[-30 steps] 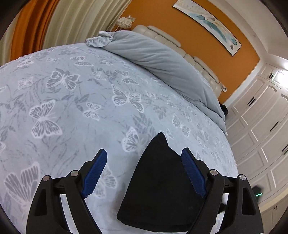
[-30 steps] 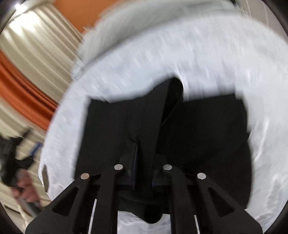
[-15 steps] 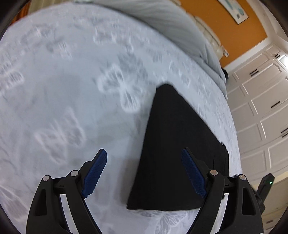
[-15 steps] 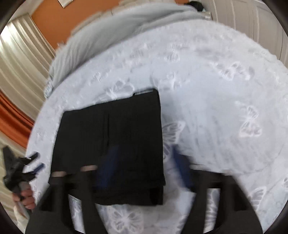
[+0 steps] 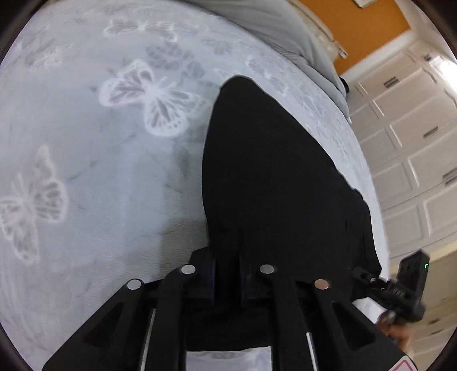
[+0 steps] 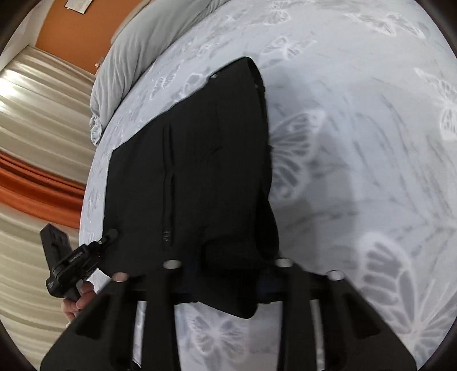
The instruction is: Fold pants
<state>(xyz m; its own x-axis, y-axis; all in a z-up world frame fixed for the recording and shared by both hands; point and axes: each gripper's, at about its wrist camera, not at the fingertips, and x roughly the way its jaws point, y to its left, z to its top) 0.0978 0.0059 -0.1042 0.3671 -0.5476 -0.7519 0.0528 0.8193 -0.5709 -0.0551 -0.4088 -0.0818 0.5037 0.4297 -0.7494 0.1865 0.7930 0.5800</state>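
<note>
The black pants point(image 5: 274, 182) lie folded in a flat stack on the butterfly-print bedspread point(image 5: 85, 159). My left gripper point(image 5: 227, 256) is shut on the near left edge of the stack. In the right wrist view the pants point(image 6: 200, 159) show a pocket seam, and my right gripper point(image 6: 228, 274) is closed on their near right corner, where the fabric bunches between the jaws. Each gripper shows at the edge of the other's view: the right one point(image 5: 400, 288), the left one point(image 6: 74, 259).
A grey duvet point(image 6: 148, 37) is bunched along the head of the bed under an orange wall point(image 5: 368, 25). White panelled wardrobe doors point(image 5: 414, 137) stand on one side. Cream and orange curtains point(image 6: 34, 159) hang on the other.
Both grippers were open above the folded pants half a second ago. They have come down and closed on its near edge, left and right.
</note>
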